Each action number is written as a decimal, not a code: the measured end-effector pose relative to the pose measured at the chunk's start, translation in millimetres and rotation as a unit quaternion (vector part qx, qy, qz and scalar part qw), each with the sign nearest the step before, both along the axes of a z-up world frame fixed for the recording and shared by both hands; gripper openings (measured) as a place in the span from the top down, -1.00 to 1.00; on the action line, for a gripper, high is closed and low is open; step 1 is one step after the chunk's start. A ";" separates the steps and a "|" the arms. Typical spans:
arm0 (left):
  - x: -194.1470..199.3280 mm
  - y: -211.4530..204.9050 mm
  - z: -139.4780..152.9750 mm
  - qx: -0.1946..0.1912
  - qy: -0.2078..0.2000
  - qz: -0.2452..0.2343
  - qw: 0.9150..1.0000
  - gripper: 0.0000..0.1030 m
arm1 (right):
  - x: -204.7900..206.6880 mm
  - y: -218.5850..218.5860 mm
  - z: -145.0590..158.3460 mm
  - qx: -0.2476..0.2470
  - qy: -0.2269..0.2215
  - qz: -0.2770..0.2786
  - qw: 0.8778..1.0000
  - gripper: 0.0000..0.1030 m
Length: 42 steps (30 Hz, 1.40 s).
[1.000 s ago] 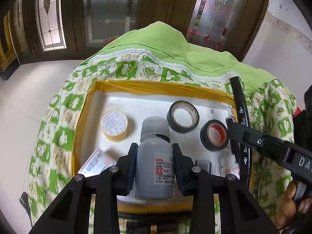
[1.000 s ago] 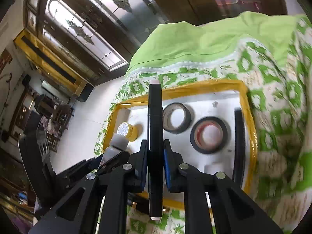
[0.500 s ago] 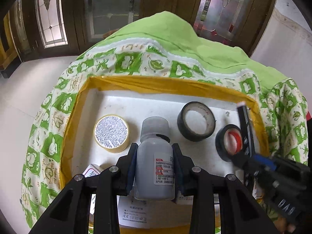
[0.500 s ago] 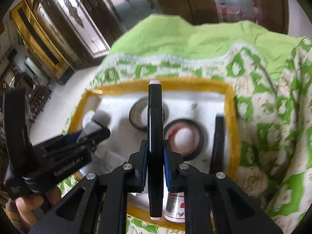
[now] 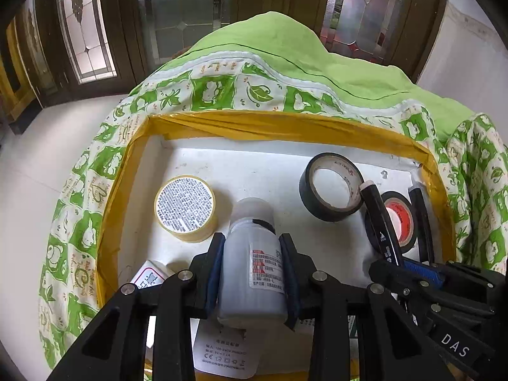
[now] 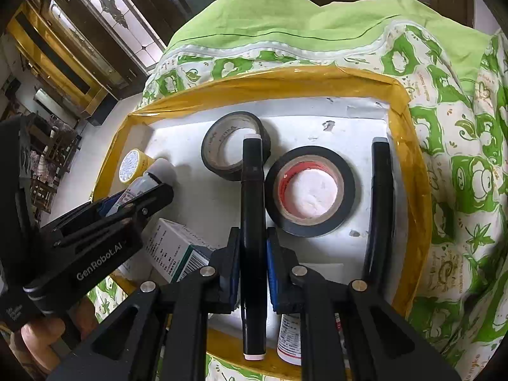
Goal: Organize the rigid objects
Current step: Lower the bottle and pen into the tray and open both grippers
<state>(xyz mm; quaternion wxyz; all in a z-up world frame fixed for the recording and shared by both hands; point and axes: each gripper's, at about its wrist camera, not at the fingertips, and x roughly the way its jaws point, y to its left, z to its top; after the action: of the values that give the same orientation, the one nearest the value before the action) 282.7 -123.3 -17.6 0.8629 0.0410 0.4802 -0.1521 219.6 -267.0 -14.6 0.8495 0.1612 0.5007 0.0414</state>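
Note:
My left gripper (image 5: 252,263) is shut on a white plastic bottle (image 5: 254,254) with a printed label, held over the near middle of a white tray with a yellow taped rim (image 5: 270,120). My right gripper (image 6: 252,254) is shut on a black marker (image 6: 252,197) that points forward between two black tape rolls. The marker also shows in the left wrist view (image 5: 379,219). The bottle also shows in the right wrist view (image 6: 143,184).
In the tray lie a yellow tape roll (image 5: 185,208), a black tape roll (image 5: 331,187), a black roll with a red core (image 6: 309,190), a second black marker (image 6: 379,203) by the right wall, a small box (image 6: 174,250) and a white adapter (image 5: 222,352). Green patterned cloth (image 6: 460,158) surrounds the tray.
Both grippers have moved forward and lower over the tray, still holding the bottle and the marker. The right gripper's marker now reaches between the two black rolls.

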 end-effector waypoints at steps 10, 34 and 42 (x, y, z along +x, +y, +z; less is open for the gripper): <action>-19.6 3.5 18.9 -0.006 -0.026 0.001 1.000 -0.20 | -13.1 -2.7 8.6 -0.015 -0.016 -0.004 1.000 0.70; -156.1 111.1 5.6 0.010 -0.067 0.064 0.996 -0.79 | -99.0 0.5 50.4 0.029 -0.070 0.017 0.997 0.44; -157.4 86.5 -7.2 0.014 -0.049 0.020 0.999 -0.79 | -119.0 25.4 28.3 0.012 -0.031 0.062 0.997 0.44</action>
<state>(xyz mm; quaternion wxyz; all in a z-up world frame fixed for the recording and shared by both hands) 125.3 -36.8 -24.8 0.8875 0.0505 0.4405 -0.1256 100.6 -241.6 13.8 0.8585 0.1388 0.4823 0.1054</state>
